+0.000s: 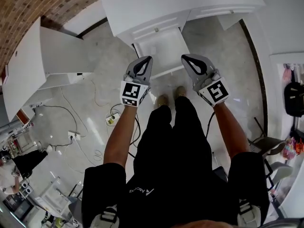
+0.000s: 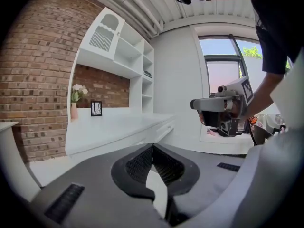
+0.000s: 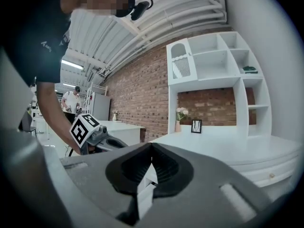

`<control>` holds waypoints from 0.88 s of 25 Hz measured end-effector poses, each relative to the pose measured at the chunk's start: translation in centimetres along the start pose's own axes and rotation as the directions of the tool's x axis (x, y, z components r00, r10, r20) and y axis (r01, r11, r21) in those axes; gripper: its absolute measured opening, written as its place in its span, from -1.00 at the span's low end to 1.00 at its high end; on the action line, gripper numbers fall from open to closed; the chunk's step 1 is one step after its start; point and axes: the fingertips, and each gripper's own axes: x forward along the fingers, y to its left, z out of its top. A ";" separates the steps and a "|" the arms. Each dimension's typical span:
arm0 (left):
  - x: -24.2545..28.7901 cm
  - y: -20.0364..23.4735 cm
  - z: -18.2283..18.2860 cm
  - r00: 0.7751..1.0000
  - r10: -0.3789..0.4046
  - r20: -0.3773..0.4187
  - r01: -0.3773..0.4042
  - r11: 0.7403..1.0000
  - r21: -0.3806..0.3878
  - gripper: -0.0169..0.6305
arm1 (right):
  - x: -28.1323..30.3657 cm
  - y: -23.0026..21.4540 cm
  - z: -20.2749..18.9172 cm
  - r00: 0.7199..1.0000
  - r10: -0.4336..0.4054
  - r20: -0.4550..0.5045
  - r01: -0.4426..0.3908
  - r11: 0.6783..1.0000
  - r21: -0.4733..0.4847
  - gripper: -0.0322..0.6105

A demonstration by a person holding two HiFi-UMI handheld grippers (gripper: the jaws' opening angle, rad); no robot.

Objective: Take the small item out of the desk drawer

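From the head view, the white drawer sticks out of the white desk. It is open, smooth and shaped like a box. The grey left tongs are just beside the drawer's left edge. The grey right tongs are just beside its right edge. I cannot make out the small item inside the drawer.

In the left gripper view, the left tongs are closed tight. Their black ribbed pads touch, with nothing between them.

In the right gripper view, the right tongs are closed tight too, and they are empty. A rough red brick wall stands behind the desk.
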 end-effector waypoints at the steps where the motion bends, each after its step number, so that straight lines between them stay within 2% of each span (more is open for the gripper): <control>1: 0.9 0.5 -0.8 1.000 0.009 -0.018 -0.009 1.000 -0.009 -0.95 | 0.6 -0.8 -0.8 1.000 0.013 -0.001 -0.013 1.000 -0.002 -0.89; 8: 6.4 3.5 -6.0 0.989 0.088 -0.116 -0.099 0.991 -0.087 -0.95 | 3.8 -5.2 -6.1 0.994 0.109 -0.028 -0.109 0.994 0.006 -0.89; 11: 8.2 4.6 -8.3 0.980 0.122 -0.155 -0.143 0.981 -0.130 -0.95 | 4.9 -6.3 -8.0 0.987 0.146 -0.061 -0.146 0.989 0.007 -0.89; 15: 10.5 6.3 -12.0 0.962 0.155 -0.224 -0.198 0.963 -0.183 -0.95 | 6.5 -7.4 -10.1 0.984 0.169 -0.055 -0.168 0.986 0.021 -0.89; 18: 12.3 7.3 -15.4 0.942 0.152 -0.300 -0.217 0.956 -0.196 -0.95 | 7.6 -7.8 -11.7 0.982 0.176 -0.070 -0.174 0.984 0.024 -0.89; 22: 14.0 9.3 -20.2 0.895 0.162 -0.415 -0.258 0.948 -0.186 -0.94 | 8.9 -8.2 -14.1 0.981 0.173 -0.088 -0.169 0.984 0.051 -0.89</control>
